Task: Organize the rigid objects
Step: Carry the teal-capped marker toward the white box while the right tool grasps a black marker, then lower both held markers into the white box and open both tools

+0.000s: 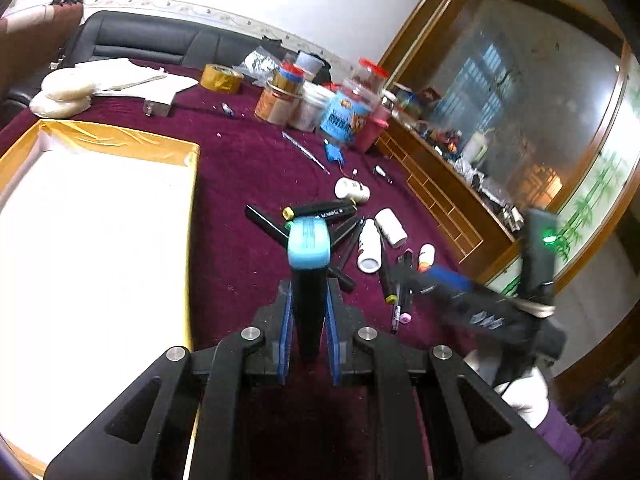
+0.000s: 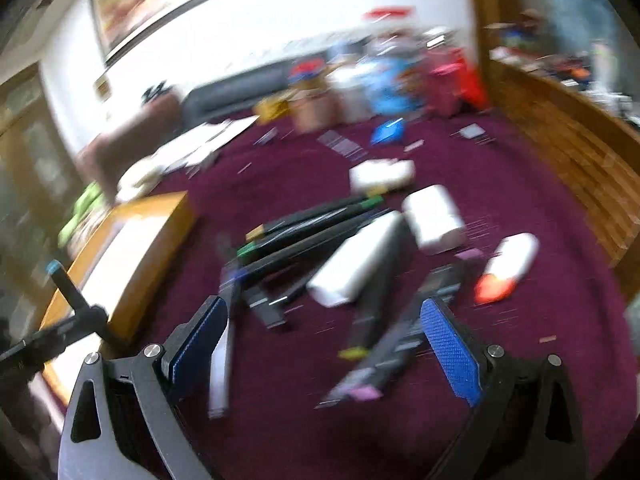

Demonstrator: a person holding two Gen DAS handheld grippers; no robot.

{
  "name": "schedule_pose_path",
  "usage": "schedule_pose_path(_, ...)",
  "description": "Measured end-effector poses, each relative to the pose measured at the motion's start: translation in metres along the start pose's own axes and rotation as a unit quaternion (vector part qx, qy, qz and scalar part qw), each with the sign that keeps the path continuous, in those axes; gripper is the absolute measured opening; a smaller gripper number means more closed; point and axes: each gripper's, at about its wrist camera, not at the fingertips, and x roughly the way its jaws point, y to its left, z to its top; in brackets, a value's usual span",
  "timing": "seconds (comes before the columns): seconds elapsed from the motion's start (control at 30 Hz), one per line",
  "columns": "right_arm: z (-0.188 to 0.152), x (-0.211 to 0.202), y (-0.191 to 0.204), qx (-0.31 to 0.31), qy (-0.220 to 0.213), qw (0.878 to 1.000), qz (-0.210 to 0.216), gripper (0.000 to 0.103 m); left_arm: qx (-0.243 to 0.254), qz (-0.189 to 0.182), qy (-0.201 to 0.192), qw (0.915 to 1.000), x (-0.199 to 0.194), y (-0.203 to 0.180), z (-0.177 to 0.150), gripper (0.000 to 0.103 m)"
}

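Black marker with light-blue cap (image 1: 309, 248) is clamped between the blue-padded fingers (image 1: 287, 312) of the left gripper (image 1: 308, 300), cap end pointing away from the camera, lifted clear above the maroon tabletop (image 1: 240, 168). Below and beyond it lies the loose pile of black markers (image 1: 320, 212) with coloured caps, crossing one another. Just right of the pile: several white bottles (image 1: 368, 246) lying on their sides, one small bottle with an orange tip (image 1: 426, 258) nearest the wooden ledge (image 1: 440, 200). Left of the gripper: a shallow box with yellow rim (image 1: 192, 208) and white floor, nothing visible inside. Far edge of tabletop: jars and tins (image 1: 312, 100) grouped, a roll of yellow tape (image 1: 221, 77) beside them. Right gripper (image 2: 324, 344), view badly motion-blurred: fingers wide apart, nothing between them, hanging over the same marker pile (image 2: 304, 224); held in a white-gloved hand (image 1: 520, 388), per the left view.
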Motion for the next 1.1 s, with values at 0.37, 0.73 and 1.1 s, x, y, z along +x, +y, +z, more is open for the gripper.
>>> schedule_pose_path(0.37,-0.004,0.078,0.065,-0.053,0.088,0.995,-0.004,0.042,-0.026,-0.010,-0.030,0.9992,-0.041,0.030,-0.002,0.012)
schedule_pose_path(0.73,-0.002,0.056,0.071,-0.048,0.090,0.994,0.046,0.020,-0.054,-0.037,-0.051,0.9965,-0.075,0.056,0.010,0.012)
schedule_pose_path(1.1,0.017,0.034,0.100,-0.059,0.065,0.991,0.099,0.013,-0.083,-0.022,-0.056,0.9947,-0.087,0.086,0.014,0.012)
